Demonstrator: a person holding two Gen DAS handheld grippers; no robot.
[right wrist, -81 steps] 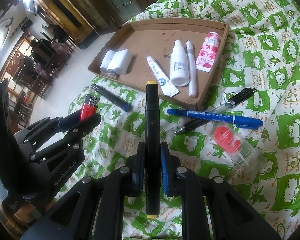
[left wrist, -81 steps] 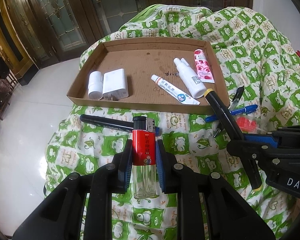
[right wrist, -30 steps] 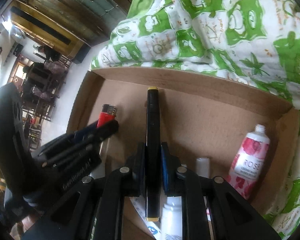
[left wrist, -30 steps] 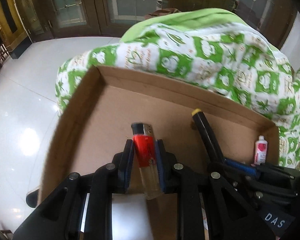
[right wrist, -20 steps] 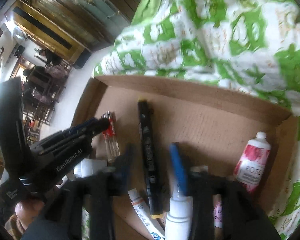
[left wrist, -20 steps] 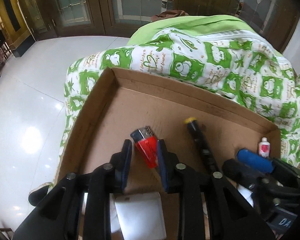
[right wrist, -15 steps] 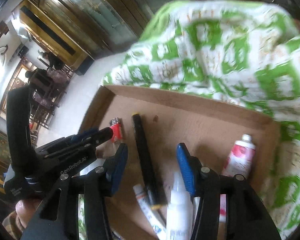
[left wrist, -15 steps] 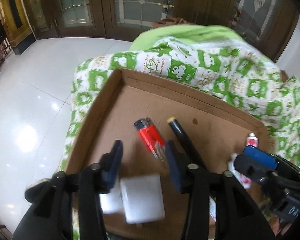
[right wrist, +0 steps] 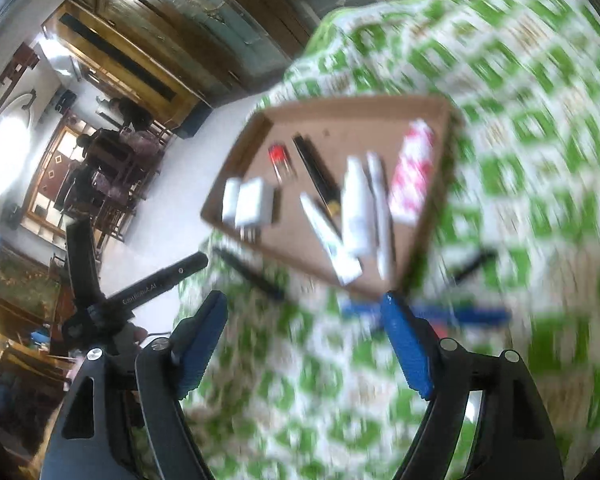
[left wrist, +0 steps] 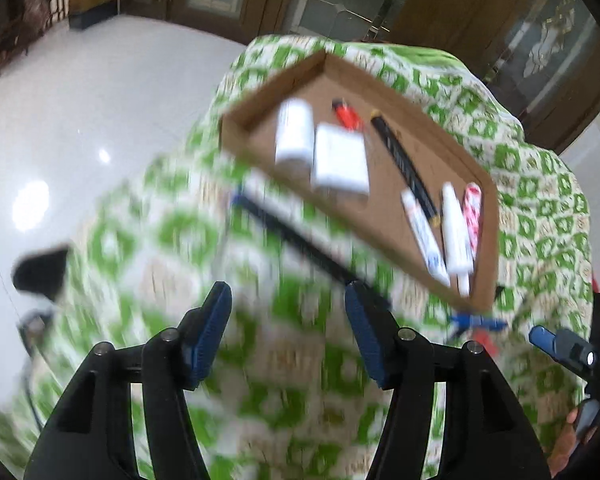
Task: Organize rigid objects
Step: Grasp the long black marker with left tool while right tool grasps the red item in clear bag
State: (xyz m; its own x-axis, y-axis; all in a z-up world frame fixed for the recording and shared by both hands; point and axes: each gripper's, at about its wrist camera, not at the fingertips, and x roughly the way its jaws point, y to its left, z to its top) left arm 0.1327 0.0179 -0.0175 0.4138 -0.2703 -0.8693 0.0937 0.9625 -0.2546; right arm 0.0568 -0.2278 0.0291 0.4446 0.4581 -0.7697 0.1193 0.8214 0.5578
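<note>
A cardboard tray (left wrist: 490,240) (right wrist: 240,168) lies on a green and white cloth. In it rest a red lighter (left wrist: 346,117) (right wrist: 279,160), a black marker with a yellow end (left wrist: 404,164) (right wrist: 316,172), a white charger (left wrist: 340,164) (right wrist: 254,202), a white cylinder (left wrist: 294,136), tubes and a white bottle (right wrist: 356,204). A black pen (left wrist: 296,242) (right wrist: 252,272) lies on the cloth in front of the tray. A blue pen (right wrist: 440,312) (left wrist: 476,320) lies right of it. My left gripper (left wrist: 286,332) and right gripper (right wrist: 304,344) hang back from the tray, jaws opening, nothing between them.
The cloth (left wrist: 300,400) covers a rounded mound that falls away to a white tiled floor (left wrist: 80,120) on the left. Dark wooden doors with glass (right wrist: 204,20) stand behind. Another black pen (right wrist: 472,264) lies right of the tray. Both views are motion-blurred.
Both grippers let go of the lighter and the marker inside the tray, opened wider, and pulled back toward me, so the whole tray and the pens on the cloth show again.
</note>
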